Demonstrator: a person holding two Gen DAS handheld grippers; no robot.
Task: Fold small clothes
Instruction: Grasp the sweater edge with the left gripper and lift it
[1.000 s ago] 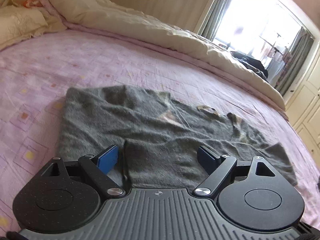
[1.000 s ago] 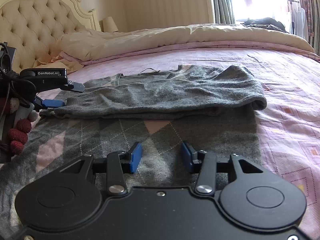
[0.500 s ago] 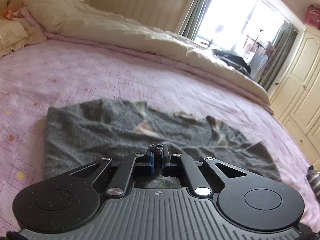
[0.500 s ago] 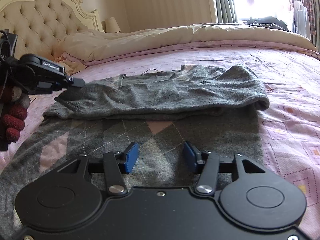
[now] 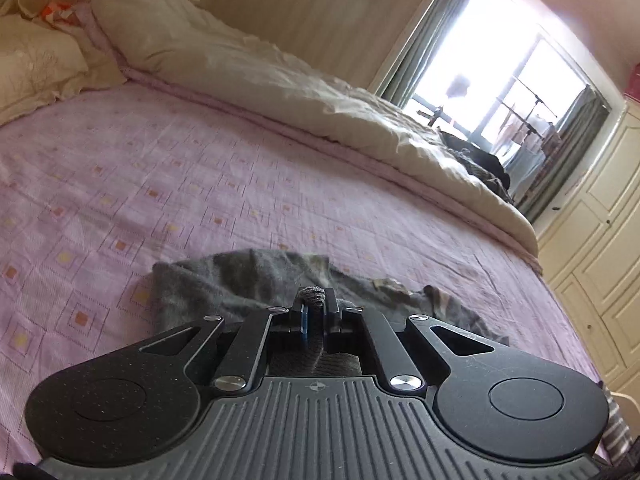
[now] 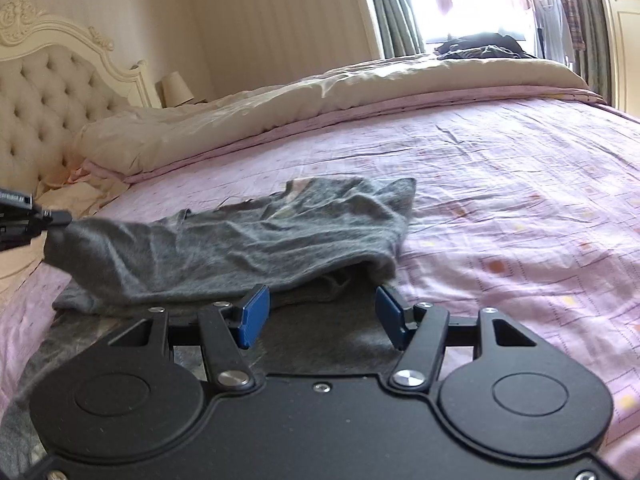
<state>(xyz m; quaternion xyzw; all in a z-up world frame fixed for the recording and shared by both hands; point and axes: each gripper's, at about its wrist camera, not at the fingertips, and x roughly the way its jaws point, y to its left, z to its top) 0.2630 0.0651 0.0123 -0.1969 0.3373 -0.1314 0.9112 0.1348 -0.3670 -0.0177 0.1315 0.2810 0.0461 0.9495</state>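
The left gripper (image 5: 314, 307) has its jaws clamped on the grey sweater (image 6: 240, 248), lifting an edge off the bed (image 6: 500, 184); the right gripper (image 6: 320, 316) has its jaws apart, just widened, gripping nothing.

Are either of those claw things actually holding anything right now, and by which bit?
The left gripper is shut on the grey sweater, pinching a bunched edge and lifting it. The right gripper is open above the sweater, holding nothing.

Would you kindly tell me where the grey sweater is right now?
The grey sweater lies on the pink bedspread, centre-left in the right wrist view, its left corner pinched and lifted by the left gripper.
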